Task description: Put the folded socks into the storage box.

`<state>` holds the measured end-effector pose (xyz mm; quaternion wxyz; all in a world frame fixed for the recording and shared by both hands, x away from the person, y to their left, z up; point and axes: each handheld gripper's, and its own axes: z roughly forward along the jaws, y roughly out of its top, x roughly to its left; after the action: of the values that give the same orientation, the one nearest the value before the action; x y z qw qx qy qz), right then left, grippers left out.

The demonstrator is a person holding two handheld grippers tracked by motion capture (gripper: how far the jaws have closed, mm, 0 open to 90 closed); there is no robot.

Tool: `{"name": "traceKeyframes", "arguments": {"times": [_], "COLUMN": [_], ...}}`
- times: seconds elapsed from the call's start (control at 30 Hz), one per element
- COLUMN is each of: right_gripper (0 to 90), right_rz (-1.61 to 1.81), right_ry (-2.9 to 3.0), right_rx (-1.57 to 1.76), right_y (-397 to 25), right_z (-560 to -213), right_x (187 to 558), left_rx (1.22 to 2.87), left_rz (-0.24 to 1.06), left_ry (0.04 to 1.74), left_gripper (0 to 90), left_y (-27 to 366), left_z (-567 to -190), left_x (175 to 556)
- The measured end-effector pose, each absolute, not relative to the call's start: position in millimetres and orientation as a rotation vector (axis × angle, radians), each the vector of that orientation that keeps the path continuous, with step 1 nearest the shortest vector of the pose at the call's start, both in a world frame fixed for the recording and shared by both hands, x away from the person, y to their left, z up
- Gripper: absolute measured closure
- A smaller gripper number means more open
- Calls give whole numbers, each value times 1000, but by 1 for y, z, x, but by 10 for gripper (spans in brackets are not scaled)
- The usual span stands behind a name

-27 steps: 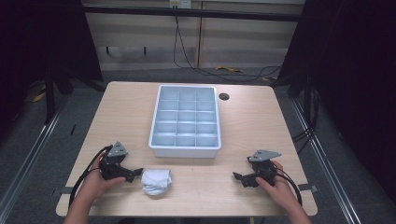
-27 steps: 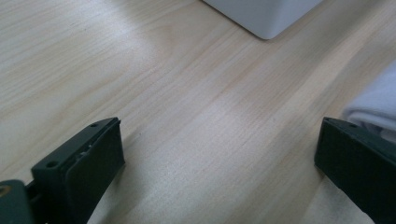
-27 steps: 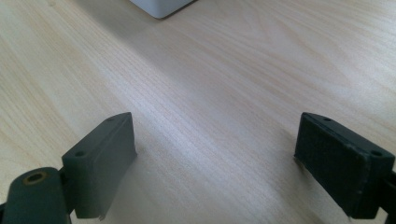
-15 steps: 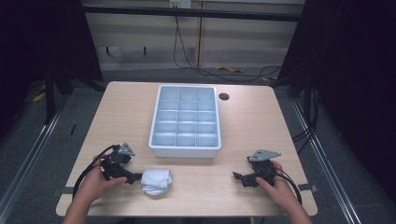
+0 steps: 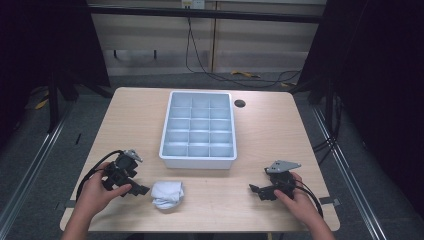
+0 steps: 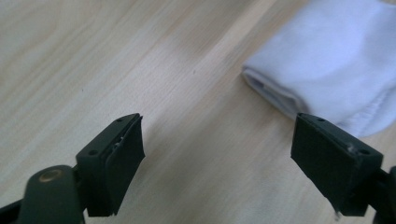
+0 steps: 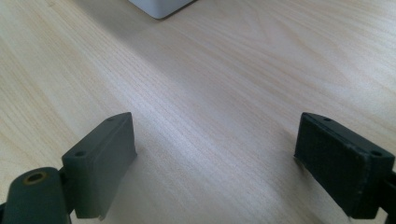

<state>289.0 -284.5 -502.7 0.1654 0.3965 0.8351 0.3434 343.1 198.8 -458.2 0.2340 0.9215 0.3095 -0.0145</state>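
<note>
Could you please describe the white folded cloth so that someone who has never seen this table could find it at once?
Start at the pale compartment tray in the middle of the wooden table, then come toward the person's edge. Just in front of the tray's near left corner lies the white folded cloth, beside the open left gripper. It is the one soft, white, crumpled thing lying loose on the wood.

One folded white sock point(image 5: 167, 194) and one grey compartment tray point(image 5: 198, 160) are lying on one wooden table point(image 5: 280, 135); two grippers are hovering.
</note>
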Motion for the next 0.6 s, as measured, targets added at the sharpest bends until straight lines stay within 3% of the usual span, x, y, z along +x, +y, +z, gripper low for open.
{"name": "traceKeyframes", "arguments": {"times": [0.47,0.6], "right_gripper": [113,112], "right_rz": [977,978], "right_ry": [2379,2379], "right_rx": [1131,1129], "right_y": [-284,-284], "right_z": [-503,-503], "right_x": [289,289], "left_rx": [2601,2622], "left_rz": [-15,0], "left_ry": [687,633], "left_gripper": [159,205], "left_y": [183,179], "left_z": [-439,-434], "left_x": [329,324]}}
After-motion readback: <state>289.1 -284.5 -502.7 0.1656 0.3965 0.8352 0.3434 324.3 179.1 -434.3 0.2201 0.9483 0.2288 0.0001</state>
